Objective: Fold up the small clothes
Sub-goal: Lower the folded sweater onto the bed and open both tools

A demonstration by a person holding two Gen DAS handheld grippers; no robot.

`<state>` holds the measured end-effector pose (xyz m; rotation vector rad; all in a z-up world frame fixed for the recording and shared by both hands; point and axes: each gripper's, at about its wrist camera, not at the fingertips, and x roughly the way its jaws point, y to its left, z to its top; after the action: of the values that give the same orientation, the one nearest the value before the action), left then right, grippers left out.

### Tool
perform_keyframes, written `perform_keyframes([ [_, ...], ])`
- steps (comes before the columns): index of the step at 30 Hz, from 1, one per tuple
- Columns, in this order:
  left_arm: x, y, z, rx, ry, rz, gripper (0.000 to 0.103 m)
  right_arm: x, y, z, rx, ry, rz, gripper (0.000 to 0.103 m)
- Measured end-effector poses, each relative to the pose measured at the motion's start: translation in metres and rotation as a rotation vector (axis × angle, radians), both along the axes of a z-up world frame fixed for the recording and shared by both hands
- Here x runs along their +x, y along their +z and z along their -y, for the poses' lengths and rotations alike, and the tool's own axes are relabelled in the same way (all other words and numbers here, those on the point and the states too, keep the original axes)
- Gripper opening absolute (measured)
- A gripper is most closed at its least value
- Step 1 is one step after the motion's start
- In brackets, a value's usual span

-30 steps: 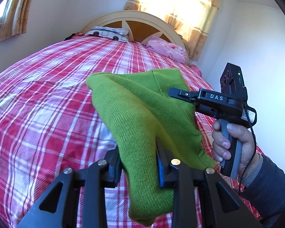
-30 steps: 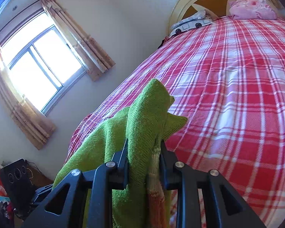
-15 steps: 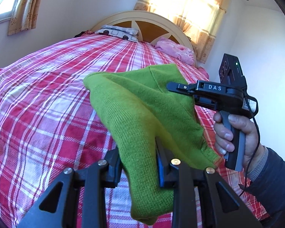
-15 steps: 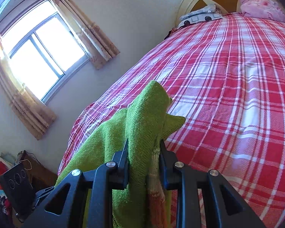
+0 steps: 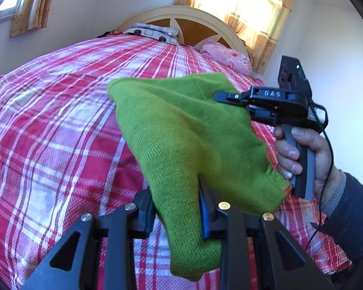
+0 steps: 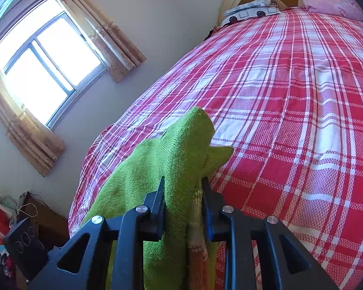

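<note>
A small green knitted garment [image 5: 181,130] hangs in the air above the bed, stretched between both grippers. My left gripper [image 5: 176,193] is shut on its near end. My right gripper [image 5: 230,96], held by a hand at the right, is shut on its far edge. In the right wrist view the right gripper [image 6: 182,188] is shut on a bunched fold of the green garment [image 6: 181,149], which has an orange and cream trim low between the jaws. The left gripper's body [image 6: 24,244] shows at the lower left there.
The bed [image 5: 48,120] carries a red and white plaid cover. A cream headboard [image 5: 181,17], a patterned grey pillow [image 5: 152,30] and a pink pillow [image 5: 225,55] are at its far end. Curtained windows [image 6: 43,58] and a cluttered brown cabinet [image 6: 50,220] stand beside the bed.
Both grippers have carried the green garment a little further over the bed, keeping their hold. The garment's shape is nearly the same.
</note>
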<state>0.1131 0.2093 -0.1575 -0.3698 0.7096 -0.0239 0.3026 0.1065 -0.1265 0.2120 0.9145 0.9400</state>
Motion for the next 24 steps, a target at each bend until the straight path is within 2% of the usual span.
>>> perform_keyframes([
  [5, -0.007, -0.012, -0.003, -0.021, -0.001, -0.006, 0.034, 0.001, -0.007, 0.0, -0.008, -0.021, -0.003, 0.026],
  [6, -0.007, -0.011, -0.002, -0.018, 0.0, -0.006, 0.037, 0.001, -0.01, 0.0, -0.014, -0.031, -0.004, 0.026],
  [8, -0.009, -0.008, 0.001, 0.016, 0.008, -0.009, 0.045, 0.003, -0.013, 0.001, -0.022, -0.045, -0.01, 0.029],
  [9, -0.012, -0.004, 0.003, 0.033, 0.009, -0.006, 0.045, 0.003, -0.014, 0.002, -0.028, -0.054, -0.011, 0.029],
  [11, -0.018, 0.004, 0.009, 0.071, 0.006, -0.006, 0.045, 0.005, -0.014, 0.008, -0.039, -0.085, -0.008, 0.038],
  [14, -0.034, 0.03, 0.014, 0.142, 0.013, 0.073, 0.058, 0.001, -0.004, 0.021, -0.026, -0.117, 0.026, 0.038],
  [16, -0.04, 0.043, 0.011, 0.14, 0.04, 0.12, 0.072, -0.008, 0.01, 0.03, -0.01, -0.128, 0.07, 0.043],
  [18, -0.038, 0.052, 0.006, 0.144, 0.074, 0.159, 0.077, -0.024, 0.024, 0.035, 0.029, -0.107, 0.108, 0.046],
  [20, -0.025, 0.049, 0.001, 0.19, 0.115, 0.144, 0.077, -0.045, 0.034, 0.032, 0.057, -0.029, 0.134, 0.046],
  [22, -0.009, 0.036, -0.008, 0.217, 0.174, 0.094, 0.077, -0.06, 0.034, 0.021, 0.056, 0.067, 0.118, 0.046],
  [24, 0.005, 0.018, -0.02, 0.187, 0.204, 0.029, 0.077, -0.074, 0.026, 0.011, 0.02, 0.145, 0.11, 0.046],
])
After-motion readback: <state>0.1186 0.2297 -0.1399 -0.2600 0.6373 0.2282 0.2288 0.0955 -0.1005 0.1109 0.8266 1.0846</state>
